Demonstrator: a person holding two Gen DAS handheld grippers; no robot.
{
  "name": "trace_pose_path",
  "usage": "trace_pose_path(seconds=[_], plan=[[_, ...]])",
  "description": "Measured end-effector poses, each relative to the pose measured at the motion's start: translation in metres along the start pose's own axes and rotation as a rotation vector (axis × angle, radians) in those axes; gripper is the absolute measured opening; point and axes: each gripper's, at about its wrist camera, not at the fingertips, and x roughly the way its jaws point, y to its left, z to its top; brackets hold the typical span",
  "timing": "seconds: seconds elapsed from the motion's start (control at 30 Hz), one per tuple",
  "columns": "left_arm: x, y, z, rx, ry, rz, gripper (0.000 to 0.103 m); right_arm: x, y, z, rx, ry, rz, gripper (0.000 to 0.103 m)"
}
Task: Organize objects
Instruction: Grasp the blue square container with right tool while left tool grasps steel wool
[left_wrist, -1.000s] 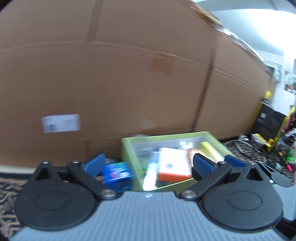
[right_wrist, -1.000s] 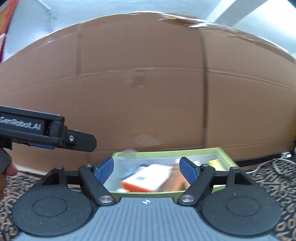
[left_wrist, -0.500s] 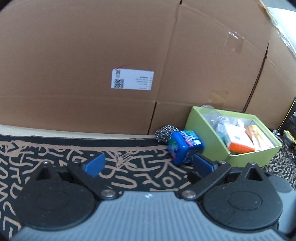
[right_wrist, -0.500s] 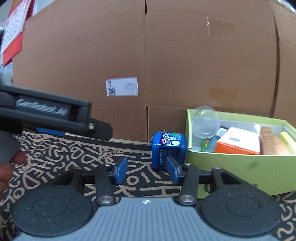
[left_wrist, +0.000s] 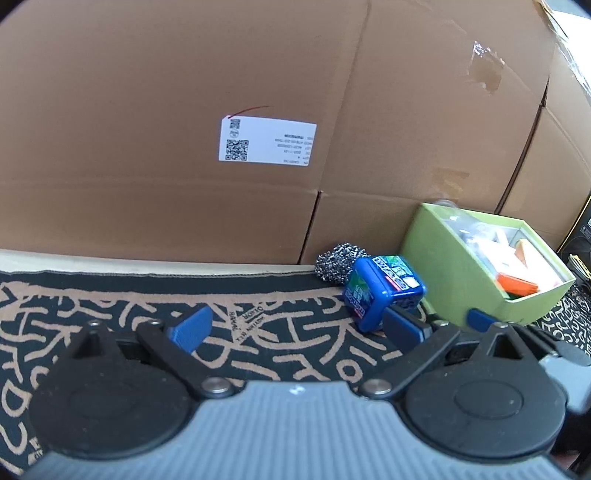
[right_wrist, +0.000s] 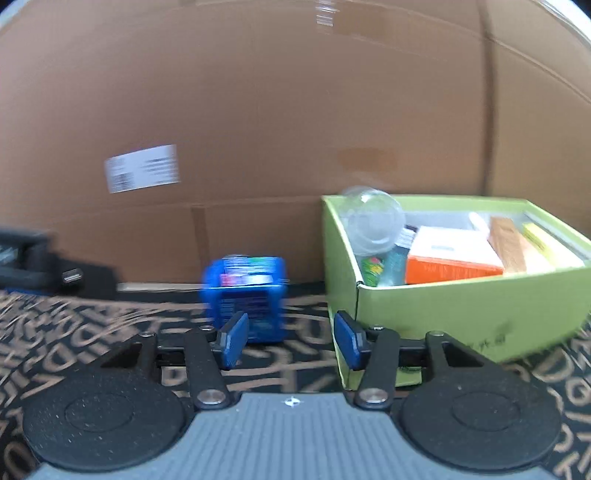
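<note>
Looking along the left gripper (left_wrist: 293, 326): jaws spread wide, nothing between them, hovering over the patterned cloth (left_wrist: 110, 310). Ahead and to the right, the blue tub (left_wrist: 382, 295) lying tilted on the cloth, lid with a printed label turned up, touching or just beside the steel scrubber (left_wrist: 338, 260) behind it, near the green box (left_wrist: 454, 273) but apart from it. Box already crowded with cartons. Cardboard wall (left_wrist: 184, 74) close behind everything.

Looking along the right gripper (right_wrist: 290, 341): jaws half open after just opening a little, empty, with the tub (right_wrist: 243, 295) ahead and slightly left of their gap, left pad overlapping its lower edge in view; contact cannot be told. Tub blurred, squarish, glossy plastic with rounded corners. Clear cup (right_wrist: 373, 221) leaning at the near corner of the box (right_wrist: 443, 314).

Likely risks: gap barely wider than the tub, so an off-centre approach could nudge it into the scrubber or wall; smooth corners may slip under a shallow pinch; crowded box leaves little room.
</note>
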Motion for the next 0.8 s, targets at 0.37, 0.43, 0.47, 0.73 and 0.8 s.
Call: trace_pose_path(seconds=[0.37,0.43,0.47,0.73,0.8], plan=[[0.009,-0.003,0.005,0.005,-0.002,-0.013,0.101,0.031,0.052,0.013,-0.172,0.008,0.038,0.076],[0.010,-0.001,0.006,0.011,-0.003,-0.012,0.101,0.041,0.051,0.013,-0.174,0.023,0.037,0.075],[0.012,-0.001,0.007,0.012,-0.002,-0.012,0.101,0.043,0.049,0.012,-0.169,0.030,0.049,0.063],[0.055,-0.026,0.022,0.063,0.010,-0.013,0.101,-0.001,0.017,0.001,-0.130,0.063,0.108,0.063],[0.074,-0.037,0.025,0.079,0.022,0.003,0.101,-0.015,0.009,-0.007,-0.118,0.067,0.130,0.063]])
